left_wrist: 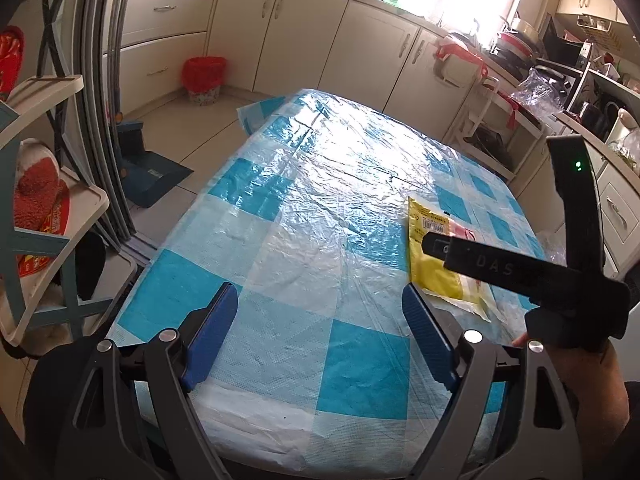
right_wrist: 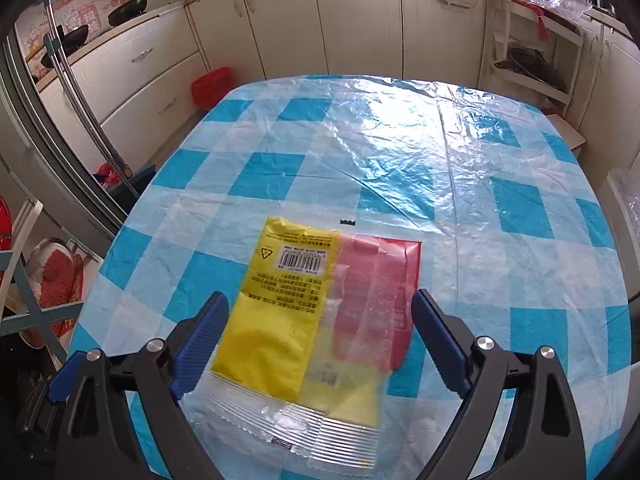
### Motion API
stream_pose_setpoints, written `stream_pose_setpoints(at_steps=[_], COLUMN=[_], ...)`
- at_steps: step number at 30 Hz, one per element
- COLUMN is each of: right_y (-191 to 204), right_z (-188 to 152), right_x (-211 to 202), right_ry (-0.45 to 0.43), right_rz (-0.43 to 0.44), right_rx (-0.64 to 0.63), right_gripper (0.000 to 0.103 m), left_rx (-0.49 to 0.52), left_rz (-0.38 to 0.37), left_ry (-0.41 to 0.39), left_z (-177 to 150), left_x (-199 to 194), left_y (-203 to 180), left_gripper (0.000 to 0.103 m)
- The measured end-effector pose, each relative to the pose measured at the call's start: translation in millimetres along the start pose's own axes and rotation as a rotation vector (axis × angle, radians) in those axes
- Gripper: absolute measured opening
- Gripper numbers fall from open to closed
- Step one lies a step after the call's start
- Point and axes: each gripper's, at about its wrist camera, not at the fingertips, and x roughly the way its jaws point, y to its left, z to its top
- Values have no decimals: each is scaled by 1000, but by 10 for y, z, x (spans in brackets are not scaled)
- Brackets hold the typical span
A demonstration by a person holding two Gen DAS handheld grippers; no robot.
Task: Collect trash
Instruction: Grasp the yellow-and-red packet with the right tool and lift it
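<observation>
1. One piece of trash is showing: a flat yellow-and-red plastic snack wrapper [right_wrist: 316, 312] with a clear crimped end, lying on the blue-and-white checked plastic tablecloth [right_wrist: 400, 160] at the table's near right.
2. The right gripper [right_wrist: 320, 340] is hanging over the wrapper with its jaws spread wide, straddling it; the blue pads [right_wrist: 200, 340] are standing clear of its edges, gripping nothing.
3. The left gripper [left_wrist: 320, 344] is likewise gaping, waiting over bare cloth at the near left, with nothing between its jaws.
4. Judgement: the step in hand is picking up the wrapper. The film is lying flat and slick, so tipping one finger under the near crimped edge, or pinching the film into a ridge, is looking wiser than closing across its full width.
5. Risk: the loose cloth may be bunching into the pinch.
6. Containers: a round bin lined with a red bag [left_wrist: 203, 80] is standing on the floor at the far left, near the cream cabinets [left_wrist: 304, 36]; its contents are hidden from here.
</observation>
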Motion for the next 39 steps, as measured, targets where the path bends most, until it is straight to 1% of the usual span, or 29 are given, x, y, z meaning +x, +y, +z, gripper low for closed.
stream_pose_setpoints(at_steps=[2, 4, 6, 8, 10, 12, 14, 15, 16, 17, 18, 21, 22, 23, 25, 28, 30, 35, 36, 37, 38, 39], right_y=[-4, -23, -56, -49, -2, 52, 35, 6, -26, -45, -46, 12, 55, 102, 224, 406, 560, 568, 561, 567, 562, 563], right_z=[-33, -50, -51, -57, -57, -59, -51, -42, -28, -15, -4, 7, 6, 2, -2, -38, -90, -98, -104, -112, -123, -121], right_x=[63, 76, 59, 29, 8, 0, -3, -13, -13, -11, -13, 21, 24, 34, 48, 70, 101, 102, 81, 64, 48, 36], right_ry=[21, 15, 8, -9, -22, -30, -17, -15, -4, 6, 11, 26, 18, 18, 21, 27, 26, 23, 13, 2, -4, -11], right_rz=[-31, -59, -50, -47, -38, -41, -13, 29, 81, 101, 90, 100, 81, 80, 77, 59, 8, 50, 61, 80, 87, 93], right_rx=[-12, -34, -26, -44, -80, -113, -95, -61, -17, 31, 68, 108, 98, 83, 30, -65, -166, -199, -211, -225, -236, -245], right_gripper=[90, 90, 89, 75, 54, 46, 46, 48, 66, 79, 95, 96, 96, 96, 96, 96, 96, 95, 89, 79, 77, 69], left_rx=[-2, -5, 0, 6, 10, 10, 6, 3, 0, -4, -10, -45, -61, -80, -113, -141, -143, -134, -136, -137, -138, -138], left_rz=[-1, -5, -6, -7, -5, -4, -3, -2, -1, 3, 8, 35, 45, 57, 75, 93, 94, 98, 99, 100, 102, 105], left_ry=[4, 8, 8, 6, 4, 5, 3, 0, -5, -16, -32, -109, -133, -161, -189, -185, -169, -158, -154, -149, -145, -141], left_z=[1, 0, -6, -13, -14, -14, -10, -11, -2, 3, 11, 53, 72, 89, 106, 119, 105, 86, 84, 78, 73, 69], left_x=[14, 26, 28, 25, 22, 21, 17, 11, 4, -14, -42, -192, -246, -300, -358, -347, -313, -279, -267, -258, -245, -235], left_y=[8, 13, 3, -9, -13, -15, -1, 3, 8, 16, 30, 109, 139, 182, 255, 327, 334, 322, 327, 332, 337, 341], left_gripper=[80, 80, 80, 80, 80, 80, 80, 80, 80, 80, 80, 80, 80, 80, 80, 80, 80, 80, 80, 80, 80, 80])
